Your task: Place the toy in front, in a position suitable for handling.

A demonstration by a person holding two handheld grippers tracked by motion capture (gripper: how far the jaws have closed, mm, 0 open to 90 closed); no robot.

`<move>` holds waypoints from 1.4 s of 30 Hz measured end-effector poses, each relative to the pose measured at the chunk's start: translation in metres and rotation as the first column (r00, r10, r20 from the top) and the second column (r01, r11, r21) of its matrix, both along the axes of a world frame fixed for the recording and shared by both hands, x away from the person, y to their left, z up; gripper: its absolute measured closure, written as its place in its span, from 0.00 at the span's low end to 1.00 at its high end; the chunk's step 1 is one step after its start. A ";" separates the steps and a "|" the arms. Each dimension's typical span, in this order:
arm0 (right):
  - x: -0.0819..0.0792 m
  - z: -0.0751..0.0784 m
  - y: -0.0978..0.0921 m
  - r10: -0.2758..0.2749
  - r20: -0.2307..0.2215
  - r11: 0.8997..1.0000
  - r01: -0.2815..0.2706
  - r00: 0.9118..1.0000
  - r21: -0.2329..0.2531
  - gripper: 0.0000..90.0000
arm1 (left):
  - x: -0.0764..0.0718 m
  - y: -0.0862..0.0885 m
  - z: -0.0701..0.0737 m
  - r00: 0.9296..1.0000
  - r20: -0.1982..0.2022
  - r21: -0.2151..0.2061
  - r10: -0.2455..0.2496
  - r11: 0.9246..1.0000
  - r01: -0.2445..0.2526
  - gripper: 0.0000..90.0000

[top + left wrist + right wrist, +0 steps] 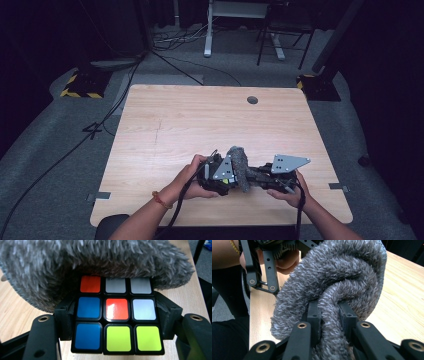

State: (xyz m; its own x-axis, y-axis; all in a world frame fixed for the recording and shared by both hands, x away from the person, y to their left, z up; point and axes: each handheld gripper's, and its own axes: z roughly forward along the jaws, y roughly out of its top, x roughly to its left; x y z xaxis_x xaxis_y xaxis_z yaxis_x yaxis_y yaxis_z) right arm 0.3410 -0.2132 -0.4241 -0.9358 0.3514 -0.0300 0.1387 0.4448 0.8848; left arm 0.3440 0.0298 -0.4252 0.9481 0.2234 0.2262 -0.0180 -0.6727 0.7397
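Step in hand: we judge it to be wiping the puzzle cube with the grey cloth — cloth draped over the cube's top.
Left gripper: jaws clenched on the cube's two sides, held just above the bench.
Right gripper: jaws pinch a fold of the cloth.
Next move: we should drag the cloth across the face, keeping the cube steady.
Materials: glossy hard tiles in a black grid; the cloth is shaggy, soft, thick — wood-grain bench.

I saw a pale wooden table on grey carpet, with a round cable hole near its far edge; its top was otherwise bare.
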 end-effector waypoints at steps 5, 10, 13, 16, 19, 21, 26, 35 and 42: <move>0.007 -0.007 -0.002 -0.024 -0.011 0.999 0.024 1.000 -0.048 0.83 | -0.002 0.004 0.007 1.000 0.002 -0.059 -0.019 0.998 0.020 0.37; 0.016 -0.022 0.000 -0.017 -0.080 0.997 0.011 0.997 -0.080 0.83 | -0.005 0.009 0.014 0.999 0.000 -0.123 -0.049 0.991 0.048 0.37; 0.017 -0.027 0.004 0.006 -0.102 0.998 -0.013 0.995 -0.069 0.82 | -0.004 0.011 0.015 0.998 -0.012 -0.143 -0.058 0.988 0.056 0.37; 0.014 -0.022 0.002 0.001 -0.075 0.999 -0.005 0.997 -0.051 0.83 | -0.004 0.011 0.015 0.998 -0.005 -0.149 -0.057 0.987 0.056 0.37; 0.010 -0.018 0.002 -0.011 -0.039 0.998 0.008 0.999 -0.066 0.83 | -0.004 0.012 0.017 0.998 -0.002 -0.148 -0.064 0.987 0.063 0.37; 0.005 -0.015 0.004 -0.023 0.002 0.996 0.023 1.000 -0.089 0.83 | -0.005 0.012 0.018 0.998 0.005 -0.147 -0.059 0.987 0.059 0.37; 0.002 -0.009 0.003 -0.031 0.036 0.995 0.035 0.999 -0.093 0.83 | -0.006 0.011 0.018 0.999 0.016 -0.114 -0.047 0.992 0.049 0.37; -0.013 0.003 0.007 -0.001 0.111 0.998 0.008 0.994 -0.066 0.83 | -0.007 0.006 0.014 0.998 0.007 -0.095 -0.060 0.994 0.060 0.36; -0.018 0.008 0.007 0.002 0.137 0.999 0.004 0.991 -0.046 0.83 | -0.006 0.003 0.010 0.998 0.007 -0.053 -0.055 0.997 0.056 0.37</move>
State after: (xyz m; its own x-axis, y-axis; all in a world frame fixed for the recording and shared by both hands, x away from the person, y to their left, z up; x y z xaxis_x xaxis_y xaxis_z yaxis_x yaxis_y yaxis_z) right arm 0.3225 -0.2059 -0.4159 -0.9214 0.3475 -0.1742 0.0177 0.4851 0.8743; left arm 0.3376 0.0327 -0.4156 0.9582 0.1823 0.2205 -0.0583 -0.6303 0.7741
